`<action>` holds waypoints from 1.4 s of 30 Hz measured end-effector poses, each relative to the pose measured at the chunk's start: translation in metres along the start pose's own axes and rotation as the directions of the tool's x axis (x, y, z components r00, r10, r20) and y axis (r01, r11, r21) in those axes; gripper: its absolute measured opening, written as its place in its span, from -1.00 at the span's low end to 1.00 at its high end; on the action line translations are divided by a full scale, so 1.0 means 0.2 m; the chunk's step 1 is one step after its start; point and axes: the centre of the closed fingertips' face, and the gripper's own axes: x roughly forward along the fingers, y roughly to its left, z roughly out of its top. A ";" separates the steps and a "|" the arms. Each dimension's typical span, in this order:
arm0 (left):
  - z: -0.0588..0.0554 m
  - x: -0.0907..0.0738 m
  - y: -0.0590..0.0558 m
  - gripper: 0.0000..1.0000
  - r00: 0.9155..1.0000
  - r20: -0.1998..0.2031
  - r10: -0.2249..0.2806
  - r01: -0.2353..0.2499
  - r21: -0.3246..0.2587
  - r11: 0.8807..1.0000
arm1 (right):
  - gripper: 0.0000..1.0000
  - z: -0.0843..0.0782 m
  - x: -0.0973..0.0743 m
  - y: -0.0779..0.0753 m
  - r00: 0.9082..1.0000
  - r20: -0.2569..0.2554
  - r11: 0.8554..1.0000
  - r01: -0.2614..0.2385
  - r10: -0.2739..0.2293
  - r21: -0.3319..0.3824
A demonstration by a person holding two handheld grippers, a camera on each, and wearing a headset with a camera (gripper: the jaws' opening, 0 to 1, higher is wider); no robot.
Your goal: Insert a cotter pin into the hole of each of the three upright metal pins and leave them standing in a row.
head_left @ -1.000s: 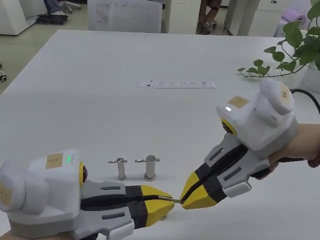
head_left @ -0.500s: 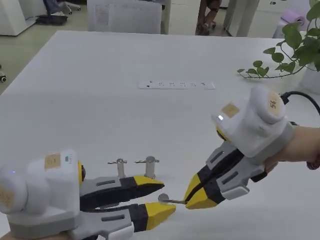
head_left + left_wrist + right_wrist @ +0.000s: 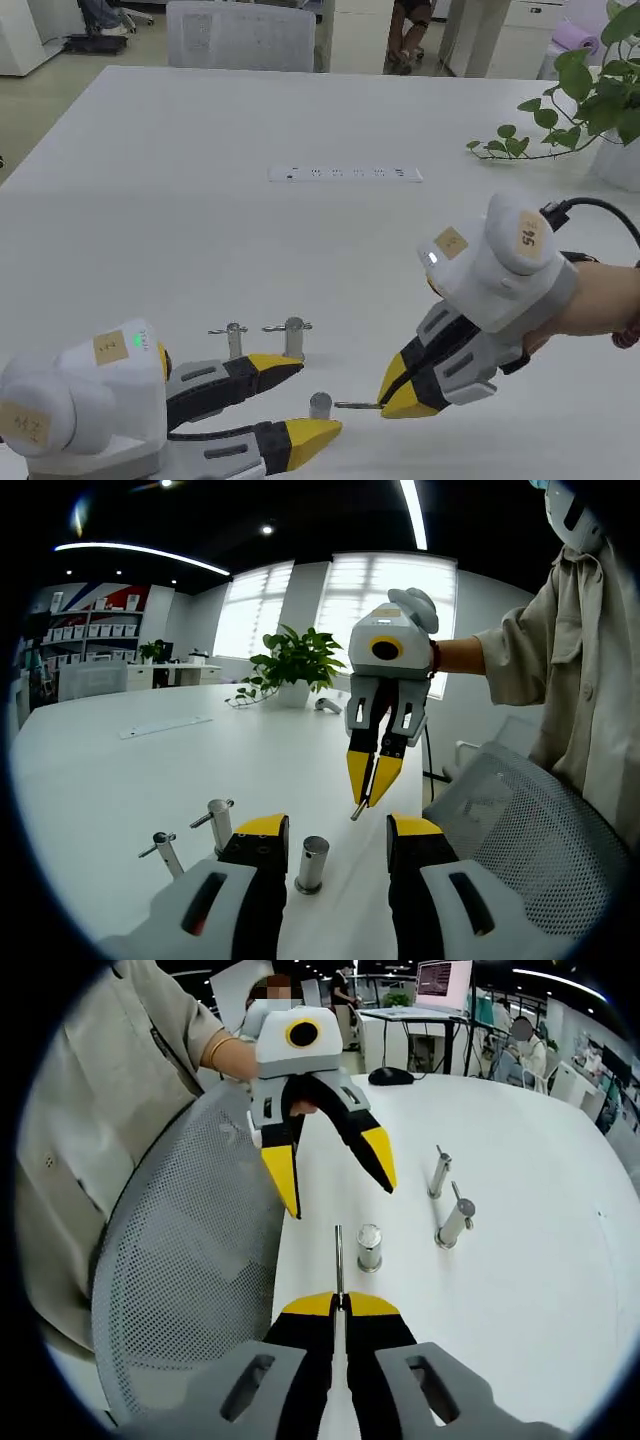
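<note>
A bare upright metal pin (image 3: 320,405) (image 3: 312,863) (image 3: 370,1247) stands on the white table between the spread yellow tips of my left gripper (image 3: 300,400) (image 3: 340,830), which is open and touches nothing. My right gripper (image 3: 400,397) (image 3: 340,1305) is shut on a thin cotter pin (image 3: 356,405) (image 3: 339,1260). The cotter pin's free tip points at the bare pin from the right and ends just short of it. Behind stand two more metal pins (image 3: 235,340) (image 3: 293,335), each with a cotter pin through its top.
A white power strip (image 3: 345,174) lies mid-table. A potted plant (image 3: 585,95) stands at the far right edge. A grey chair (image 3: 240,35) is at the table's far side. A mesh chair (image 3: 190,1240) stands close behind the near edge.
My left gripper has opened and let go of the third metal pin, which now stands free between its jaws. The right gripper still holds the cotter pin, drawn back slightly.
</note>
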 end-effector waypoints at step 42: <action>-0.30 0.14 0.12 -0.62 0.990 -0.134 -0.031 0.040 0.066 0.997 | -0.93 -0.11 0.11 -0.13 0.994 -0.091 0.998 0.059 -0.059 -0.007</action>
